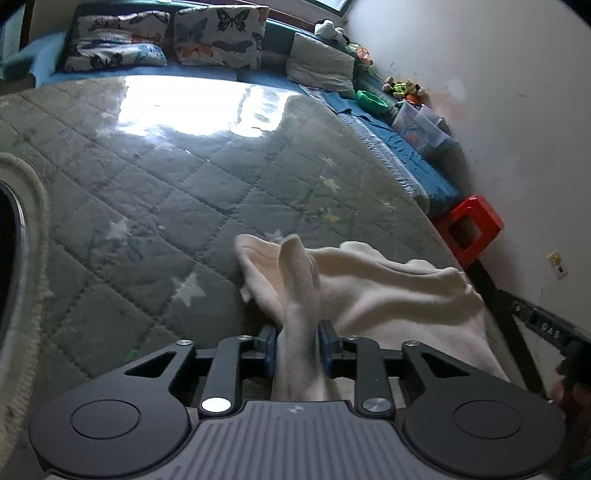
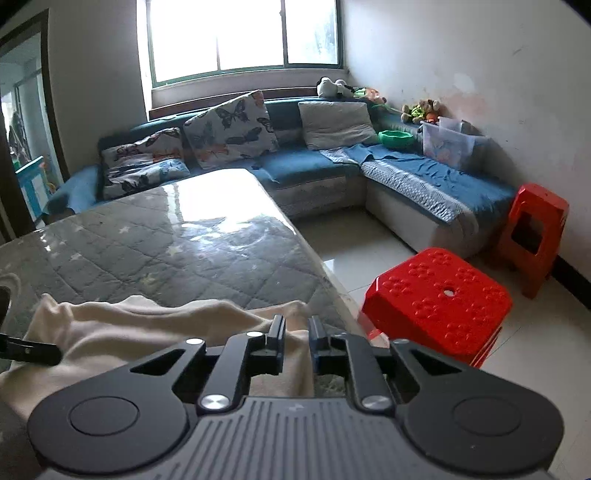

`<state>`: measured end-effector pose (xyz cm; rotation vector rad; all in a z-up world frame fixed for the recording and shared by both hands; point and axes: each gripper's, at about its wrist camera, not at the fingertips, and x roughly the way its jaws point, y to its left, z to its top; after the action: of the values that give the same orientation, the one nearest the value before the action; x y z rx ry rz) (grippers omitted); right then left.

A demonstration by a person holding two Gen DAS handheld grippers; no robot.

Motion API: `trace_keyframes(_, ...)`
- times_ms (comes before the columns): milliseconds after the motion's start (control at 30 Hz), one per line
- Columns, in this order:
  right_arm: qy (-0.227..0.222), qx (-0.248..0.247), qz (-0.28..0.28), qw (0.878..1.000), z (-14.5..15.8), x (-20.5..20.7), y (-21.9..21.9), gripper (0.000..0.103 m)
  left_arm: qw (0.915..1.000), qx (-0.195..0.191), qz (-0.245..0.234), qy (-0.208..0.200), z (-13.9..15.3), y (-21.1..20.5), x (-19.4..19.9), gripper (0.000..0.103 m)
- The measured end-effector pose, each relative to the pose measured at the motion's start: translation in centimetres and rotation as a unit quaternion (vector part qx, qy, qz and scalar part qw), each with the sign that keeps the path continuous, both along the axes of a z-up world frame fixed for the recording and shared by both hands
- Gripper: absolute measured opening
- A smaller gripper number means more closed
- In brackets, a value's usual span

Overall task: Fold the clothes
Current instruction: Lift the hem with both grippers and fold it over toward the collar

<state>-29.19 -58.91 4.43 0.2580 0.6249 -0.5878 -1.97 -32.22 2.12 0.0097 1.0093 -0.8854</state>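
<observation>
left wrist cam: rides right behind the left tongs (image 1: 297, 345), tilted down steep, super close to the cream garment (image 1: 388, 284) on the quilted worktop (image 1: 147, 192)
right wrist cam: behind the right tongs (image 2: 297, 341) at the worktop's right edge, aimed flatter, toward the far window (image 2: 243, 33)
both see: garment, worktop, far sofa (image 2: 306, 162), butterfly pillows (image 1: 221, 35), red stool (image 1: 469, 227)

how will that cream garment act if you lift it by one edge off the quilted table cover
The cream garment likely goes floppy: it already lies in soft folds and a strip droops between the left gripper jaws. It looks fleecy, so probably grippy. It seems light, and may drag across the quilted cover.
</observation>
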Motion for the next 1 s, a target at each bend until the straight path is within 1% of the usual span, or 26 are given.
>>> trace_keyframes(33,-0.003,0.002,0.003,1.0,0.1,0.1,0.1,0.014,1.0,0.003,0.0,-0.008,0.3,0.1,-0.1,0.038)
trace_keyframes(67,-0.005,0.006,0.009,1.0,0.2,0.4,0.1,0.014,0.9998,0.007,0.001,-0.018,0.7,0.1,-0.1,0.043)
trace_keyframes(100,-0.008,0.014,0.018,1.0,0.2,0.7,0.2,0.014,0.9994,0.01,0.006,-0.032,1.1,-0.1,-0.1,0.045)
trace_keyframes(167,-0.011,0.029,0.038,0.999,0.1,1.4,0.5,0.014,0.998,0.013,0.017,-0.06,1.9,-0.3,0.1,0.045)
trace_keyframes(233,-0.008,0.037,0.058,0.998,-0.3,2.4,1.1,0.014,0.9964,0.009,0.025,-0.081,2.7,-0.5,0.1,0.042)
trace_keyframes(333,-0.003,0.043,0.085,0.995,-0.7,3.8,2.1,0.014,0.9951,-0.01,0.019,-0.096,3.7,-1.1,-0.1,0.041)
trace_keyframes(367,-0.001,0.043,0.091,0.995,-0.7,4.3,2.4,0.014,0.9954,-0.017,0.011,-0.094,3.9,-1.5,-0.1,0.038)
trace_keyframes(433,0.002,0.043,0.096,0.995,-1.0,5.2,2.6,0.014,0.9959,-0.028,-0.011,-0.085,4.0,-2.4,-0.2,0.036)
trace_keyframes(467,0.003,0.043,0.096,0.994,-1.2,5.6,2.5,0.014,0.996,-0.032,-0.022,-0.081,3.9,-2.8,-0.3,0.033)
trace_keyframes(567,0.011,0.045,0.095,0.994,-2.0,6.9,2.3,0.014,0.9955,-0.04,-0.056,-0.065,3.2,-4.2,-0.6,0.032)
trace_keyframes(633,0.015,0.049,0.092,0.994,-2.8,7.4,1.9,0.014,0.9954,-0.039,-0.067,-0.056,2.5,-5.3,-0.6,0.031)
trace_keyframes(733,0.008,0.049,0.092,0.995,-3.2,7.6,1.7,0.013,0.996,-0.031,-0.071,-0.045,1.3,-6.7,-0.5,0.031)
trace_keyframes(867,0.0,0.048,0.092,0.995,-2.8,7.0,1.8,0.014,0.9967,-0.021,-0.067,-0.041,-0.1,-7.6,-0.1,0.031)
trace_keyframes(1000,-0.009,0.051,0.094,0.994,-2.5,6.3,1.9,0.015,0.9968,-0.023,-0.065,-0.042,-0.3,-7.6,-0.1,0.031)
